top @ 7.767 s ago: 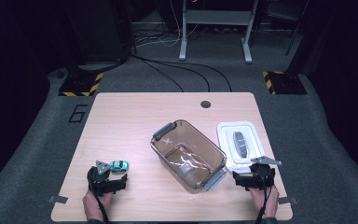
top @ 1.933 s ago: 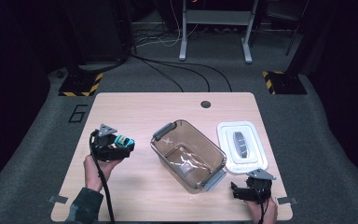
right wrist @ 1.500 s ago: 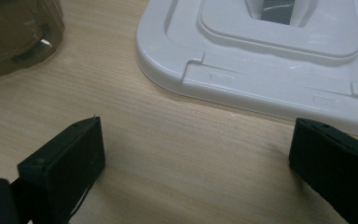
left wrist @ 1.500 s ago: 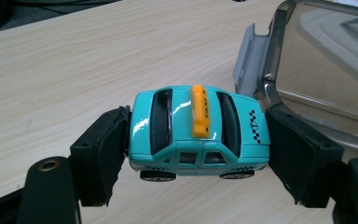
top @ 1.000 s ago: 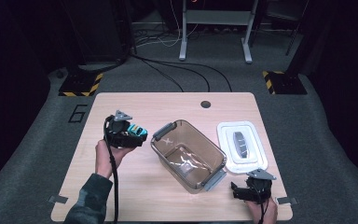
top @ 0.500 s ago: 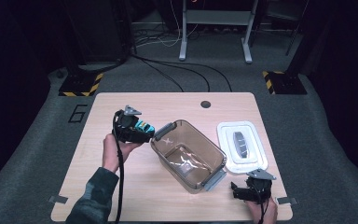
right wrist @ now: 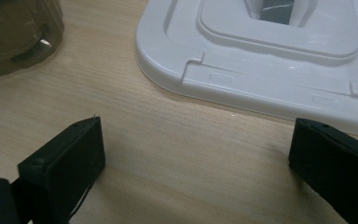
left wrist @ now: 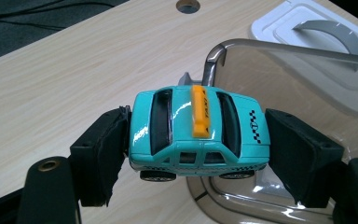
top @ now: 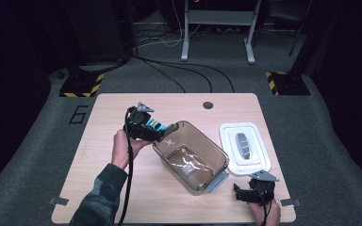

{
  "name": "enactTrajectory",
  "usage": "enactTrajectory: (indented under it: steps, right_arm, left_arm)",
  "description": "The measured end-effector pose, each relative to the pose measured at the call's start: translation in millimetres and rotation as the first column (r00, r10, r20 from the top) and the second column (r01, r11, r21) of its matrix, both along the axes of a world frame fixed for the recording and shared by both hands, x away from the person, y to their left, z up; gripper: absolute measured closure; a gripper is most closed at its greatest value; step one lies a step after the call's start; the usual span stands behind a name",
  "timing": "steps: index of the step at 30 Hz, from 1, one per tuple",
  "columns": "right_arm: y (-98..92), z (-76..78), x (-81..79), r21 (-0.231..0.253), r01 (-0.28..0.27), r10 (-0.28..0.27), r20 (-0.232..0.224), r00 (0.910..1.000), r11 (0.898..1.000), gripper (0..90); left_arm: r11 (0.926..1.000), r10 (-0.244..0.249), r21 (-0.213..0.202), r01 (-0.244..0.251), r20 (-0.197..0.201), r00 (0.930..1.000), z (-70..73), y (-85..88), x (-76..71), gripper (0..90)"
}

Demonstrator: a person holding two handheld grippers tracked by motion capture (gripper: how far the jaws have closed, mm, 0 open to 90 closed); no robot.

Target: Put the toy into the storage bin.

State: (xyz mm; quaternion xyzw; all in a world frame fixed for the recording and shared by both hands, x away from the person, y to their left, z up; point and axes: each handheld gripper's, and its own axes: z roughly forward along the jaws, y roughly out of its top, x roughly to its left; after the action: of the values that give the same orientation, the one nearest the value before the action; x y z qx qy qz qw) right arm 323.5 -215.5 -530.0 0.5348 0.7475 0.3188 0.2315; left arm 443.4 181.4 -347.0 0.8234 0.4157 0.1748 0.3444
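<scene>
A teal toy taxi [left wrist: 198, 133] with an orange roof sign hangs in the air, clamped nose and tail between the pads of my left gripper [left wrist: 198, 154]. In the high view that gripper [top: 156, 128] holds the taxi [top: 155, 125] at the near-left corner of the clear brown tub [top: 191, 155], just over its rim [left wrist: 279, 46]. My right gripper [right wrist: 193, 156] rests low on the table near the front right edge, jaws wide open with bare wood between them. It [top: 245, 194] sits in front of the white lid [top: 244, 148].
The white lid [right wrist: 265, 60] with a grey handle lies flat to the right of the tub. A round cable hole [top: 208, 105] is at the table's far edge. Bare wood spreads over the table's left half [top: 99, 141]. Cables and a stand lie on the floor beyond.
My left gripper has carried the taxi from the table's front left up and rightward to the tub's corner. The right gripper has stayed put over the last second.
</scene>
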Motion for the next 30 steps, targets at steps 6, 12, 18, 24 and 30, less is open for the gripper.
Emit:
enactTrajectory:
  steps: [6, 12, 18, 24, 30]
  right_arm:
    - [-0.1, 0.0, 0.0, 0.000, 0.000, 0.000, 0.000, 1.0000, 1.000, 2.8]
    - [-0.2, 0.0, 0.1, -0.001, 0.001, -0.001, 0.002, 1.0000, 1.000, 2.8]
    - [-0.1, 0.0, 0.0, 0.001, 0.003, -0.003, 0.001, 1.0000, 1.000, 2.8]
    - [-0.1, 0.0, 0.0, 0.001, 0.006, -0.006, 0.001, 1.0000, 1.000, 2.9]
    - [-0.1, 0.1, 0.0, 0.001, 0.006, -0.006, 0.001, 1.0000, 1.000, 2.9]
  left_arm:
    - [0.9999, -0.011, 0.000, 0.011, -0.001, 0.9999, 2.3, -10.0, 3.8, 24.4]
    - [0.9997, -0.014, -0.021, 0.014, 0.000, 0.9999, 3.4, -18.3, 6.2, 24.3]
    - [0.9995, -0.012, -0.028, 0.012, -0.011, 0.9999, 0.3, -29.3, 8.7, 24.3]
    - [0.9994, -0.021, -0.029, 0.020, -0.023, 0.9995, -3.8, -40.7, 11.2, 24.3]
    - [0.9990, -0.030, -0.035, 0.029, -0.036, 0.9989, -9.6, -50.8, 12.9, 24.4]
